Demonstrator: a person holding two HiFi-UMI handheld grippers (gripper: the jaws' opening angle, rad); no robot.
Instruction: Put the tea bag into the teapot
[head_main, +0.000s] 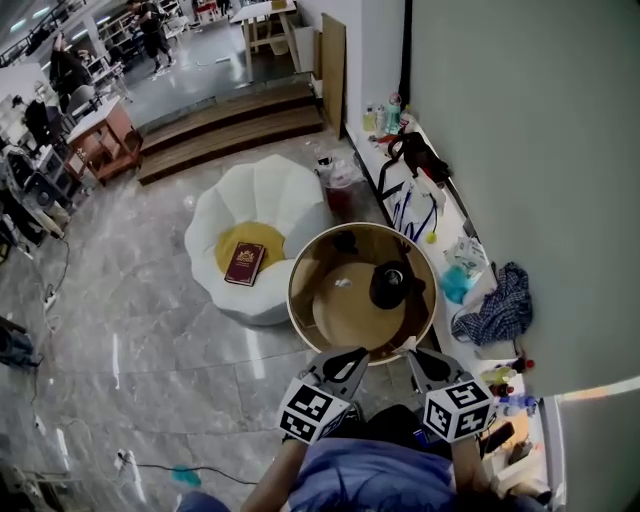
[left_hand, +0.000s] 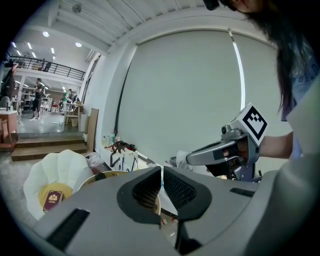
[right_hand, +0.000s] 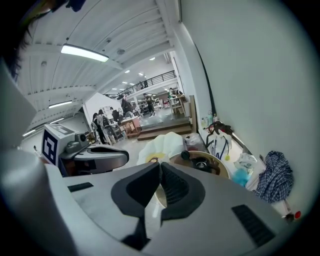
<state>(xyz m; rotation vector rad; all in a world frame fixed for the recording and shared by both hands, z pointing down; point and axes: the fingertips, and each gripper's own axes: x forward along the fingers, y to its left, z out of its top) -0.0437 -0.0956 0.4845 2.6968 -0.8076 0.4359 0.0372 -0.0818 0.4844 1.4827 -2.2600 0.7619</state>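
left gripper (left_hand: 161, 172): fingers together, nothing between them; held low by the body, short of the table.
right gripper (right_hand: 160, 167): fingers together too, empty; just beside the left, level with it.
why so: reads as a rest pose, neither aimed at anything.
table (head_main: 300, 300): round, just ahead of both fingertips.
teapot (head_main: 390, 285): black, on the table ahead of the right fingers; top seems open, likely ready for the bag.
lid (head_main: 345, 241): probably the dark round thing beyond the left fingers, set aside.
tea bag (head_main: 342, 283): probably the small white bit ahead of the left fingers, apart from the teapot; too small to be sure.
step: reach not begun; fingers must part first.
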